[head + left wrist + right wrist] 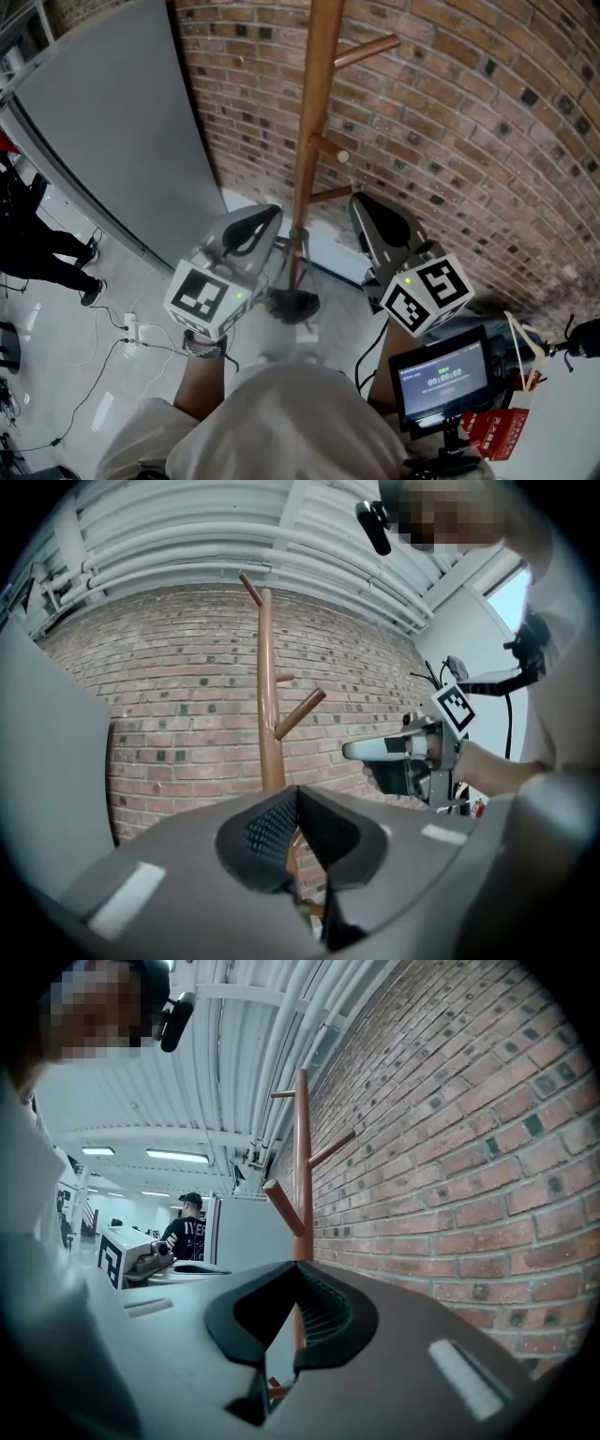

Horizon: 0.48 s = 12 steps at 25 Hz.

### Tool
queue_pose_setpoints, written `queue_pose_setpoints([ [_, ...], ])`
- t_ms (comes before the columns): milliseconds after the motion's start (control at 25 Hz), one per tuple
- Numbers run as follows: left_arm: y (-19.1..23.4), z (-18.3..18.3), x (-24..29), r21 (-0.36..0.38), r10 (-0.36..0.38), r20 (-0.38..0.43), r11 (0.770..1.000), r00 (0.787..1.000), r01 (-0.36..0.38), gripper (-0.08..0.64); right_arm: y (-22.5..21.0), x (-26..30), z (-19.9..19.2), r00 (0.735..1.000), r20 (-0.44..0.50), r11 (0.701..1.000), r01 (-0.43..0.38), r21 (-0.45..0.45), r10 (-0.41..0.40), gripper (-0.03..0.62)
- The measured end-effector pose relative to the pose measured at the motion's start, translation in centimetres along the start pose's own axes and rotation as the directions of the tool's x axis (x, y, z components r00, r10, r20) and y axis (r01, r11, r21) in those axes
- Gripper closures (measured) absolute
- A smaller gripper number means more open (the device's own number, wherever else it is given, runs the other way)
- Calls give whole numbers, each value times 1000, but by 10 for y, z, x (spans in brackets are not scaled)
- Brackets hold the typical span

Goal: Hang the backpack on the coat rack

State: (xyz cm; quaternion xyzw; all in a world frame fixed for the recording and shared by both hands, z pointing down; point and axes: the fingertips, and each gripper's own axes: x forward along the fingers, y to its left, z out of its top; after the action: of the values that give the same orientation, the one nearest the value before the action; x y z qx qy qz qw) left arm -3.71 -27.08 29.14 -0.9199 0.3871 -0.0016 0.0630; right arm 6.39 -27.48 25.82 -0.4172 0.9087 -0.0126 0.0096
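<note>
Head view: wooden coat rack (314, 112) stood against the far brick wall (469, 112).
Left tool (265, 220): jaws were closed, empty.
Right tool (367, 208): jaws were closed, empty.

Pale beige top (281, 422) at 6 o'clock, dark wristband (202, 345). Grey left gripper (271, 217) at 8 o'clock, grey right gripper (362, 205) at 4 o'clock, each with 1 white cube (208, 298) of black square markers.

Pale floor (47, 375), coat rack (307, 169) (upright), loose cables (120, 343)
</note>
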Motion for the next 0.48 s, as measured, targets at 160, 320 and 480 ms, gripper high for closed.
queue_pose_setpoints([
  [160,0,-2,0,-3,1,-6,1000,1000,-1,560,0,0,-1,1000,6,1000,1,14,-1,592],
  [320,1,-3,0,-5,3,-5,1000,1000,-3,560,1,2,-2,1000,10,1000,-8,25,8,592],
  [480,1,-3,-1,-7,10,-8,1000,1000,-10,560,0,3,-3,1000,11,999,-15,36,15,592],
])
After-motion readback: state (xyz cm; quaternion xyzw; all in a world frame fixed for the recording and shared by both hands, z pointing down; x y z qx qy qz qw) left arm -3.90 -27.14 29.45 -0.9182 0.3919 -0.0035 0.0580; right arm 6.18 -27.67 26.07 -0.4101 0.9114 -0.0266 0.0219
